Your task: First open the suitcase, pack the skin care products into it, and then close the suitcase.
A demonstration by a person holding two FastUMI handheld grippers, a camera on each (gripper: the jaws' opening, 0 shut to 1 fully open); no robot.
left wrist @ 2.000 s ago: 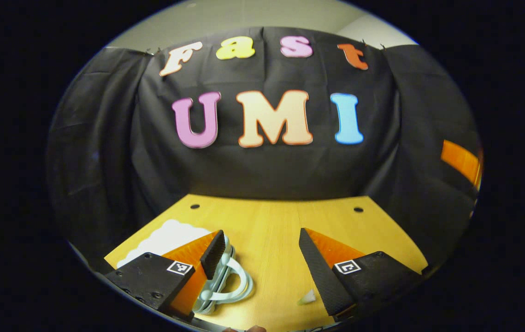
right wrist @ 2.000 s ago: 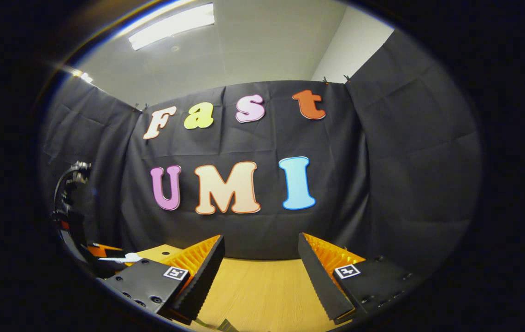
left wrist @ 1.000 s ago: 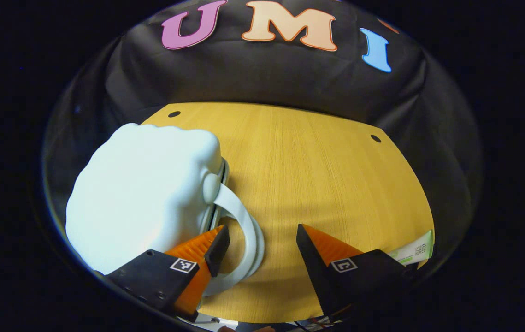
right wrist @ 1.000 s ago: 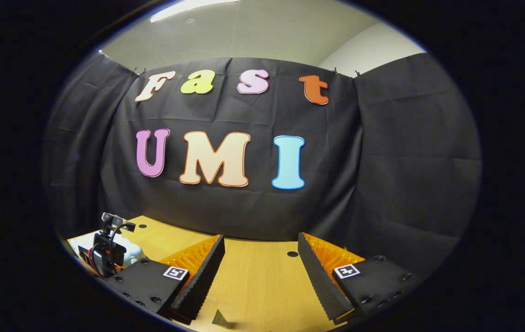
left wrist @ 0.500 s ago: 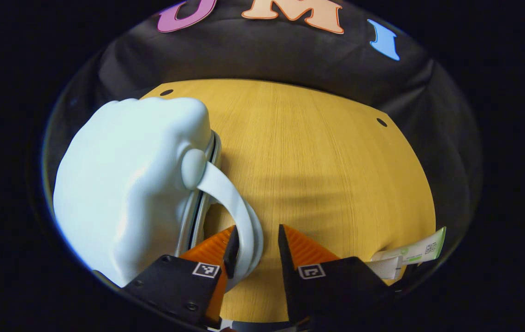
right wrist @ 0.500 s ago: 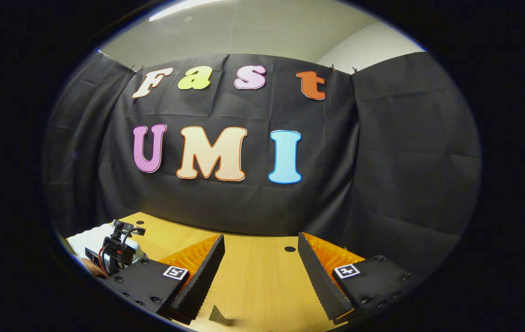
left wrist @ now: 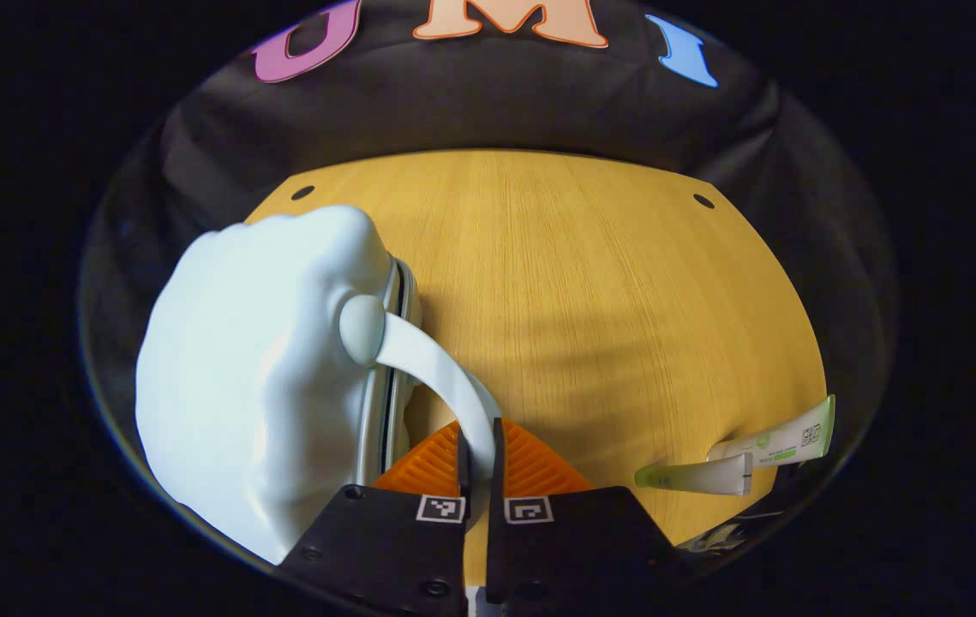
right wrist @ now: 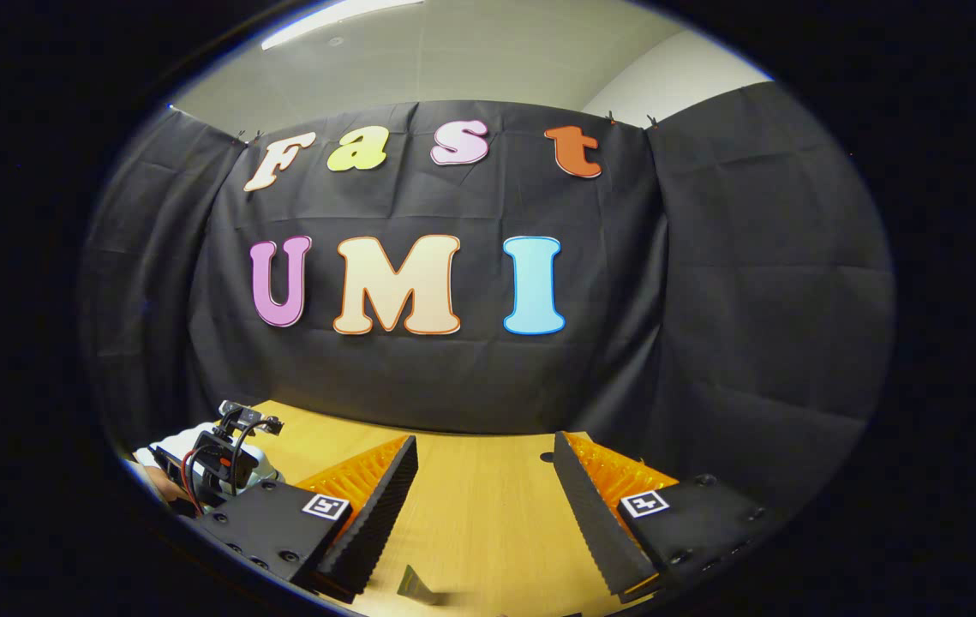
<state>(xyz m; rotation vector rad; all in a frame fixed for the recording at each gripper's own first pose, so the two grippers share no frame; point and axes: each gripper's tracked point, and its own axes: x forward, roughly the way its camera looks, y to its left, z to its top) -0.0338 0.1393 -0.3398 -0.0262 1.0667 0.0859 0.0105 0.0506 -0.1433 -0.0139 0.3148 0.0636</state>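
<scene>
The left gripper [left wrist: 477, 458] pinches the pale suitcase's [left wrist: 256, 368] handle [left wrist: 436, 377] on a wooden table [left wrist: 590, 291], two tubes [left wrist: 736, 458] nearby, while the right gripper [right wrist: 481, 506] hovers wide open.

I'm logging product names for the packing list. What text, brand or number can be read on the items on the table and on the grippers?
Upper tube: printed label and code square, too small to read.
Lower tube: no legible print.
Suitcase: plain, no text seen.
Left gripper and right gripper: square black-and-white markers, patterns, not words.
</scene>
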